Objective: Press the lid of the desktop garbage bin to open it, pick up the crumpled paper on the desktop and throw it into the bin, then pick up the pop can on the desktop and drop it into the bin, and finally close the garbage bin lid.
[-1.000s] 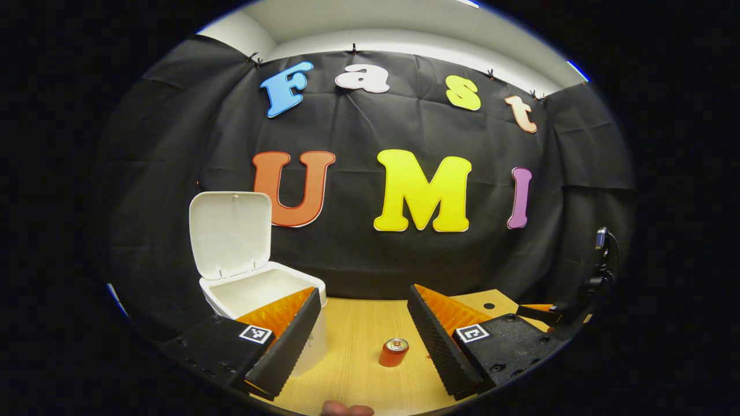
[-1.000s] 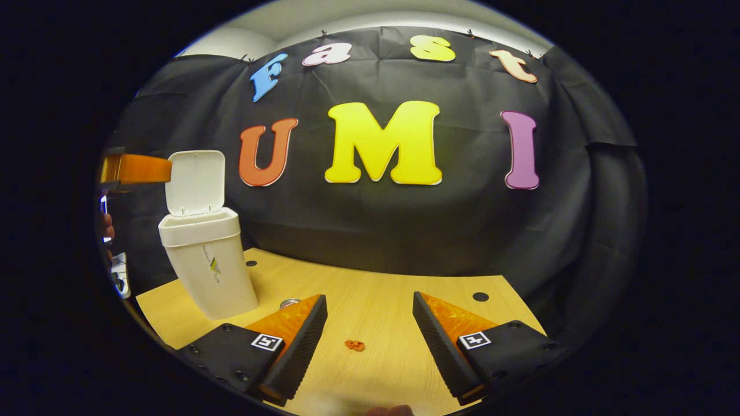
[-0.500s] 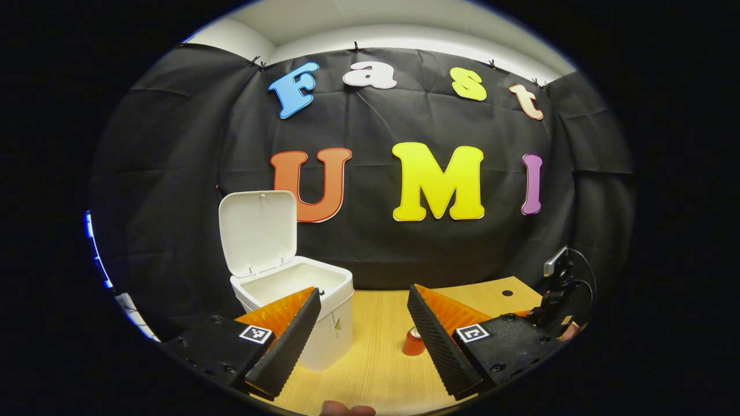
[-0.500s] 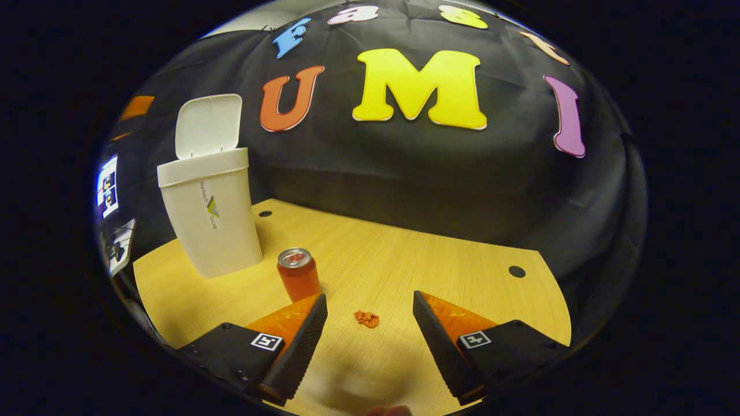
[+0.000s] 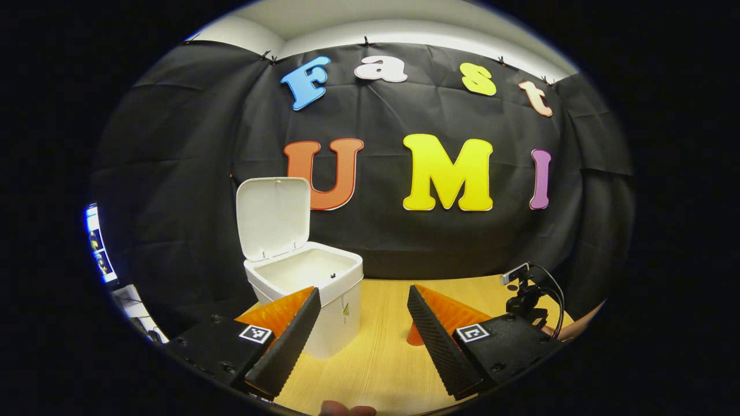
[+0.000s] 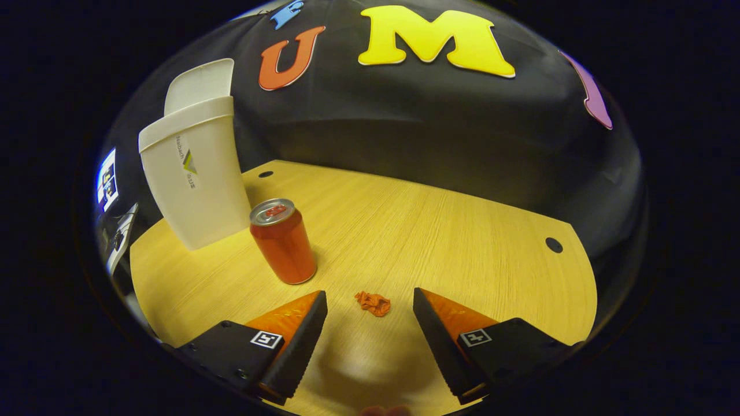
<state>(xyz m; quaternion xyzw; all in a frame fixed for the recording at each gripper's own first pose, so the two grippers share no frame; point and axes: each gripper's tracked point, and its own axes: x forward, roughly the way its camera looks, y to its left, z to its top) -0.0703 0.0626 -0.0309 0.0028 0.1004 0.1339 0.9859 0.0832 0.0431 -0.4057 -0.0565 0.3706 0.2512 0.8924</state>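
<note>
Since the bin lid's already up, you're on the paper step: crumpled paper lies on the bench between your right hand-held gripper's spread fingers, near the can. Drop down, then pinch. Left hand-held gripper is released too.

A white garbage bin is seen, with a white lid and an equally white inside; a small mark in dark and yellow-green is borne on its side. The pop can is coloured red, with a silver top and a red tab. The crumpled paper is shown in orange-red. The desktop is finished in pale yellow wood with a fine straight grain, and small round black holes are set into it. A black-and-white square marker is carried on the black body behind each finger.
</note>
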